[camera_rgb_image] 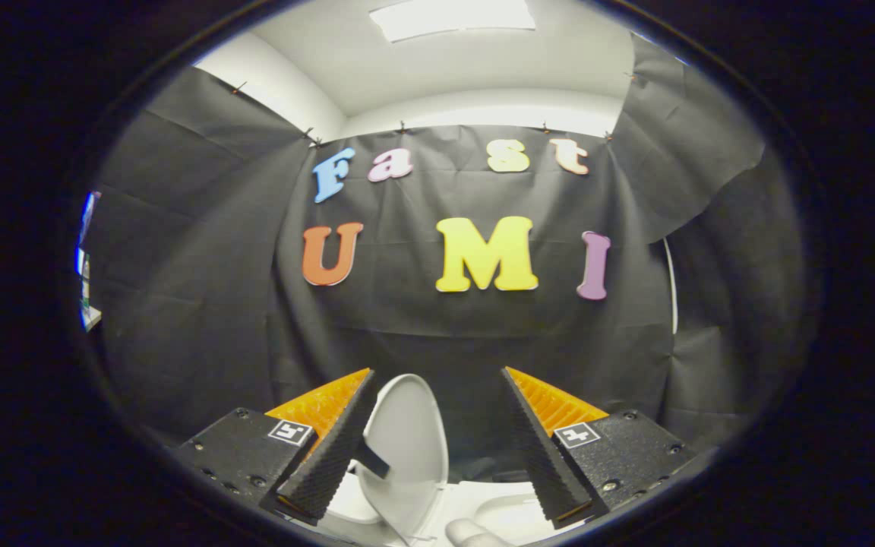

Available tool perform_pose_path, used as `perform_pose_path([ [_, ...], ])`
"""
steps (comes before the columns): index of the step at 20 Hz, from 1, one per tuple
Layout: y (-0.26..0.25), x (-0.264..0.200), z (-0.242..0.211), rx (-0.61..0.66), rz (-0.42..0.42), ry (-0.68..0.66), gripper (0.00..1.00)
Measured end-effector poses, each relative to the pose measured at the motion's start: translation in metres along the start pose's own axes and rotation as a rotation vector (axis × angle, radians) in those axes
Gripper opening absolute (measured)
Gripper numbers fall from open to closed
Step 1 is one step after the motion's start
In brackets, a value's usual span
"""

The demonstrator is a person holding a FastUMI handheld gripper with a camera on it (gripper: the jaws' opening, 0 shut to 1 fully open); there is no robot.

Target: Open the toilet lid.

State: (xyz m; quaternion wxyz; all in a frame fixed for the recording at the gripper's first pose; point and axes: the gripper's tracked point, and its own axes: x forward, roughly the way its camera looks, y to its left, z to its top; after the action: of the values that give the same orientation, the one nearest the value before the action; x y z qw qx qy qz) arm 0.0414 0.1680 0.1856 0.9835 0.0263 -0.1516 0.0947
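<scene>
The gripper [437, 380] is seen at the bottom of the frame with its fingers [335, 444] spread wide apart; nothing is clamped between them. Between the fingers, closer to the one at lower left, the lid [411, 441] is seen standing raised, near upright and turned partly edge-on. Whether the lower-left finger touches the lid's edge cannot be told; a dark piece crosses the lid beside that finger. Below the lid, at the bottom centre, parts of the white toilet [510, 513] are seen, with a pale rounded object just in front that is too unclear to name. Beyond the fingers, the black cloth wall [202, 304] fills the middle of the frame, and a ceiling light [453, 17] is seen at the top.

The opening step is judged to be essentially complete, since the lid is already up. The next move is judged to call for the gripper being drawn clear without the lid being knocked, so that it is not tipped back down.
</scene>
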Motion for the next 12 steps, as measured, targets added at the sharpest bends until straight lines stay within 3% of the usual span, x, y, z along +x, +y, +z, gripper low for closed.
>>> perform_pose_path([
  [4, -0.071, -0.026, -0.023, 0.014, -0.094, 0.011, 1.00],
  [12, -0.174, -0.093, -0.128, -0.030, -0.233, 0.185, 1.00],
])
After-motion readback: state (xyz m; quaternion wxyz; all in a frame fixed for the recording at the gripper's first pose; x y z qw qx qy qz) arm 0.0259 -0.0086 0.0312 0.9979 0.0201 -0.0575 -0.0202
